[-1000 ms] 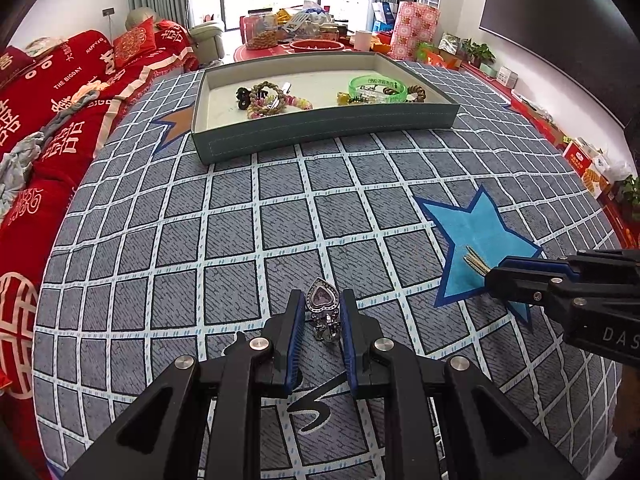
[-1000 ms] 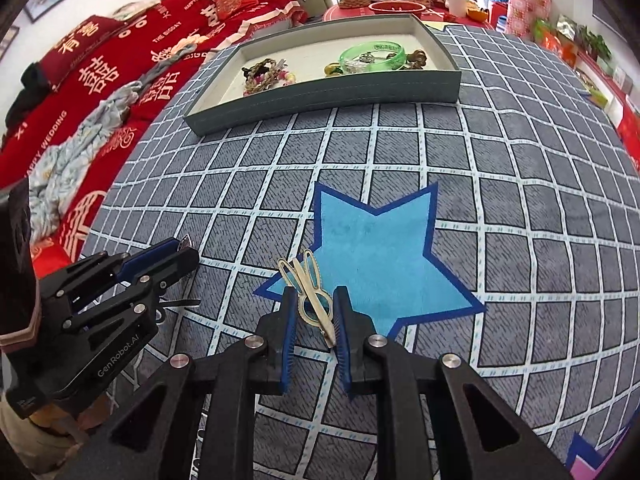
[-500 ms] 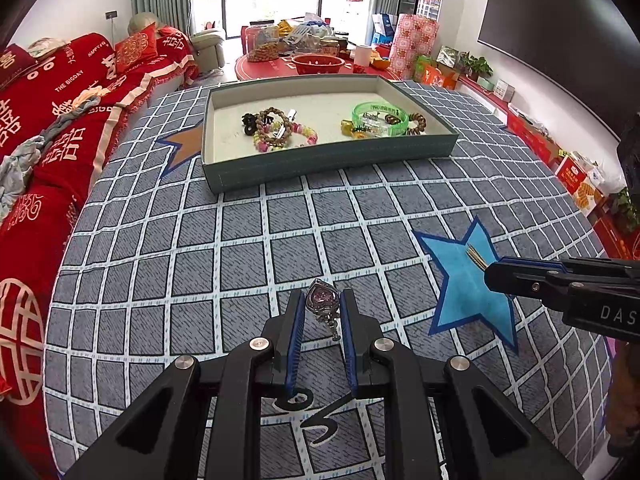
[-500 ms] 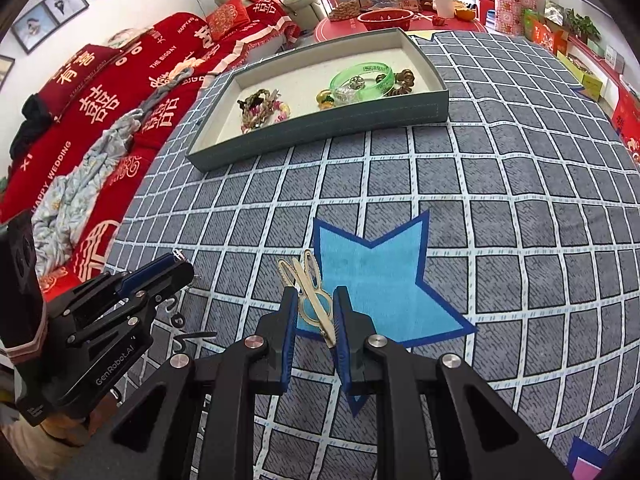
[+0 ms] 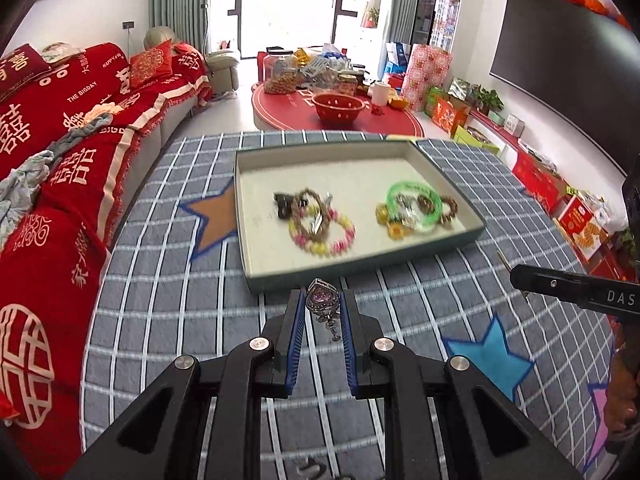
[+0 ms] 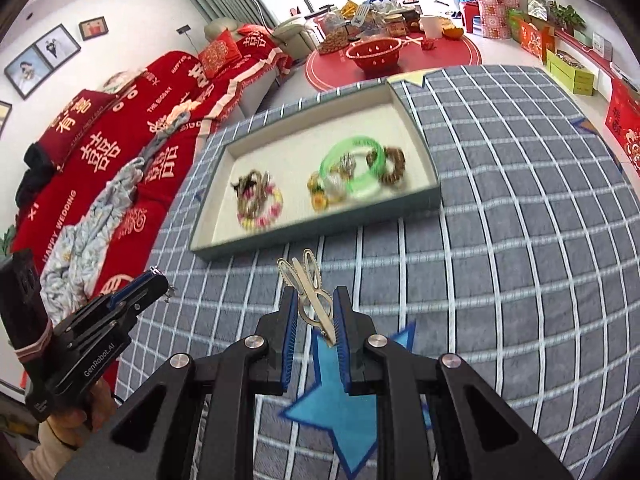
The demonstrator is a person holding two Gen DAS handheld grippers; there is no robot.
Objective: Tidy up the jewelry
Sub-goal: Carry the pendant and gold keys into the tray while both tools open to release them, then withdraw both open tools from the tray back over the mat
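My left gripper [image 5: 322, 303] is shut on a silver heart pendant with a purple stone [image 5: 321, 297], held above the grey checked cloth just short of the tray's near wall. My right gripper [image 6: 315, 304] is shut on gold hair clips [image 6: 308, 284], also raised in front of the tray. The grey-green tray [image 5: 360, 266] [image 6: 312, 236] holds bead bracelets [image 5: 320, 228] on the left and a green bangle [image 5: 416, 206] with amber and brown beads on the right. The right gripper shows at the right edge of the left wrist view [image 5: 516, 274].
A grey checked cloth [image 6: 500, 260] with blue [image 6: 348, 412] and orange [image 5: 216, 216] stars covers the table. A red sofa [image 5: 52, 160] runs along the left. A red round table [image 5: 340, 116] with jars and a bowl stands beyond the tray.
Both grippers have risen and moved forward toward the tray, each still holding its piece. The tray now looks closer and is seen from higher up.
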